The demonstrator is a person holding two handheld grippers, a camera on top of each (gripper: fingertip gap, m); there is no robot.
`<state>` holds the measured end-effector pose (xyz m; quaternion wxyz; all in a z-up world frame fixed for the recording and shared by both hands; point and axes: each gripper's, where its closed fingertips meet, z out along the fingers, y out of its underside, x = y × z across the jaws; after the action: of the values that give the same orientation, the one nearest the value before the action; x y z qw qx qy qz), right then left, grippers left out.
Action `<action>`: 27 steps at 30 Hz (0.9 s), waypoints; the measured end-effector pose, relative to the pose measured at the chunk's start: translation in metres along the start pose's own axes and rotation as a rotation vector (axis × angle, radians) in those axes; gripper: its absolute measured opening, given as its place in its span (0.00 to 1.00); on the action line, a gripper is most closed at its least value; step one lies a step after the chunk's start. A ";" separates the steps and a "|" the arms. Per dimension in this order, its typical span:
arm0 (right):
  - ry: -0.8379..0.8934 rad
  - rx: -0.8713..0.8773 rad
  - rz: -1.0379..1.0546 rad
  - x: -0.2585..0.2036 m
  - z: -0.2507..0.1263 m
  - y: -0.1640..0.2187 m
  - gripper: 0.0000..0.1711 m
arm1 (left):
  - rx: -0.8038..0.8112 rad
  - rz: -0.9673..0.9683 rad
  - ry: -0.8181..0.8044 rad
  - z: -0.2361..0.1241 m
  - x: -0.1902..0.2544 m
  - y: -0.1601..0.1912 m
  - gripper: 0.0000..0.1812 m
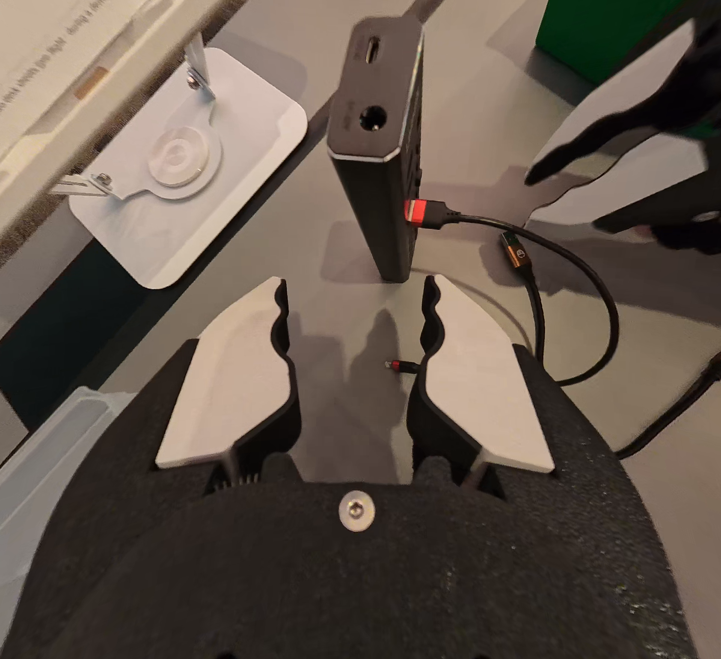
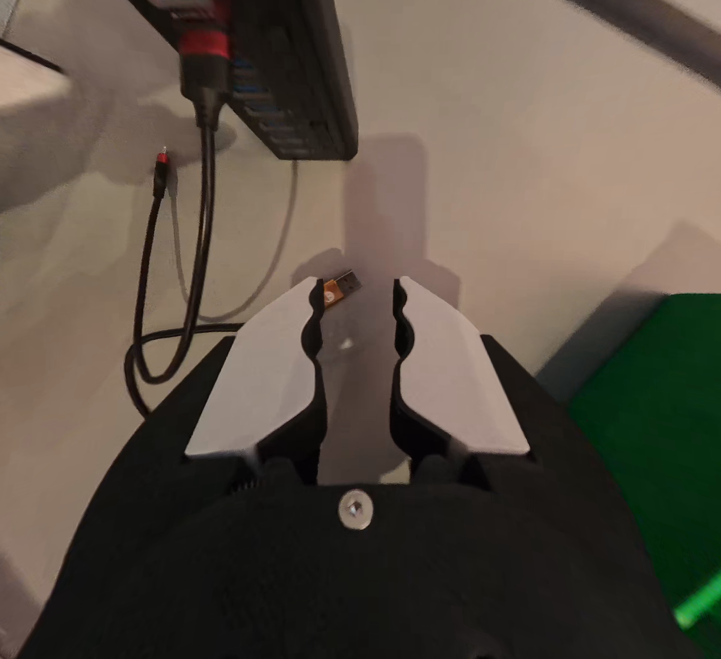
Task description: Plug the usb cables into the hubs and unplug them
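Observation:
A dark USB hub (image 1: 376,140) stands on its edge on the grey table; it also shows in the right wrist view (image 2: 281,54). A red-collared USB plug (image 1: 423,214) sits in a port on the hub's side, seen too in the right wrist view (image 2: 205,51). An orange-collared USB plug (image 1: 515,252) lies loose on the table, just beyond my right gripper's left fingertip (image 2: 343,289). My left gripper (image 1: 355,283) is open and empty, just short of the hub's near end. My right gripper (image 2: 357,285) is open and empty above the orange plug; it also shows at the right edge of the left wrist view (image 1: 624,156).
A small red-tipped connector (image 1: 398,366) lies on the table between my left fingers, also seen in the right wrist view (image 2: 160,168). Black cables (image 2: 171,320) loop near the hub. A green box (image 1: 608,4) stands to the right. A white stand base (image 1: 187,168) sits at left.

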<state>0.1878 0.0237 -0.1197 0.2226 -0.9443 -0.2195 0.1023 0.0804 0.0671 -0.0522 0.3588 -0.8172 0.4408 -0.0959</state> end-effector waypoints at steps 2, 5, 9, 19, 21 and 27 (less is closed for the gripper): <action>-0.040 -0.018 0.042 -0.009 0.009 0.005 0.20 | 0.021 0.001 -0.019 -0.009 -0.003 -0.003 0.36; -0.038 -0.069 0.071 -0.015 0.017 0.015 0.20 | 0.051 0.004 -0.032 -0.023 -0.005 -0.007 0.36; 0.000 -0.147 0.059 -0.017 0.026 0.030 0.21 | 0.091 -0.003 -0.036 -0.039 -0.007 -0.012 0.36; -0.025 -0.179 0.027 -0.012 0.026 0.037 0.14 | 0.113 0.008 -0.052 -0.050 -0.007 -0.015 0.35; -0.055 -0.175 0.034 -0.013 0.022 0.036 0.14 | 0.118 0.015 -0.058 -0.052 -0.006 -0.017 0.35; -0.119 0.073 -0.023 -0.021 -0.034 -0.003 0.14 | 0.222 -0.019 0.057 -0.064 0.013 -0.036 0.35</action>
<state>0.1780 0.0038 -0.0860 0.2446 -0.9253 -0.2393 0.1639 0.0819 0.0372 0.0164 0.4333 -0.7736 0.4296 -0.1709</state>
